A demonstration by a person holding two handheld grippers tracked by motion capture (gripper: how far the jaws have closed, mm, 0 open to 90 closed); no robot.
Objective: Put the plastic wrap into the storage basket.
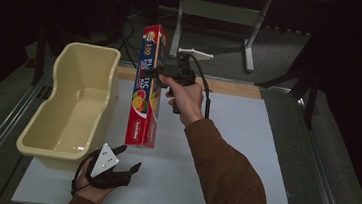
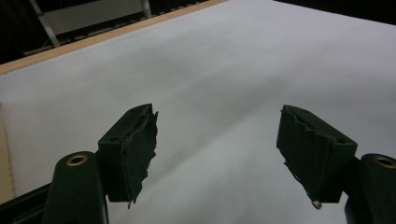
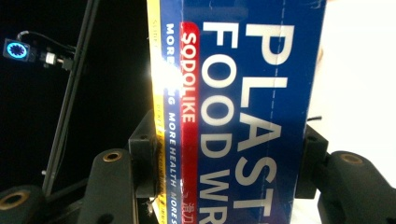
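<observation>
White surface (image 1: 244, 153) below, dark room beyond: the right claw (image 1: 164, 73) clamps the wrap box (image 1: 148, 86) by its upper half, holding it upright in the air just beside the tub (image 1: 54, 142), likely headed in. Left claw (image 1: 128, 159) waits wide near the front edge, holding nothing.

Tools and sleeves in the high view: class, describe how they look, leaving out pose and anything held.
Both are black two-jaw tools. The left tool carries a grey three-cornered plate with small dots; the right tool has a pale plate on top and a black cable trailing back past the hand. The right arm wears a brown long sleeve. The jaw pads look ragged-edged.
</observation>
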